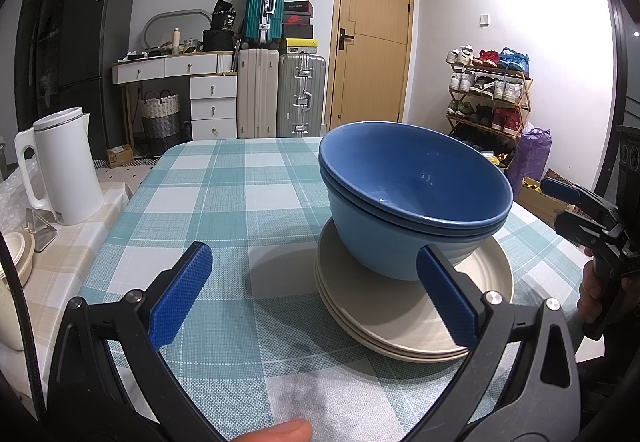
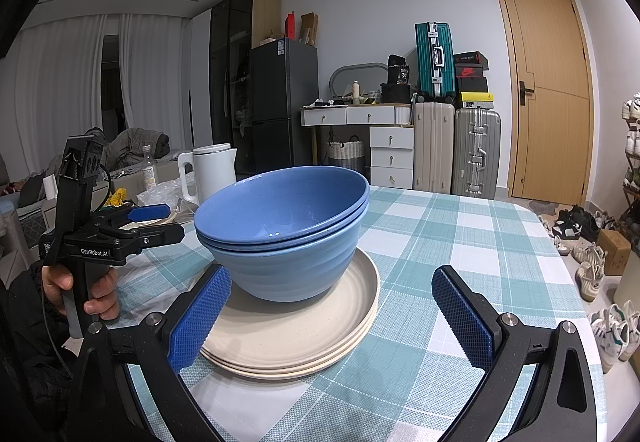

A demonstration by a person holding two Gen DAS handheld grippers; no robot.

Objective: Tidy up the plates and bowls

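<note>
Now two nested blue bowls point(image 1: 412, 197) sit on a stack of cream plates point(image 1: 404, 322) on the checked tabletop point(image 1: 240, 177), toward its near right part in the left wrist view. Both the left gripper point(image 1: 316, 298) and right gripper point(image 2: 332, 318) hang near the stack, fingers point(image 2: 464, 318) spread apart, holding nothing. Off the tabletop's left edge stands a white kettle point(image 1: 64, 165).
</note>
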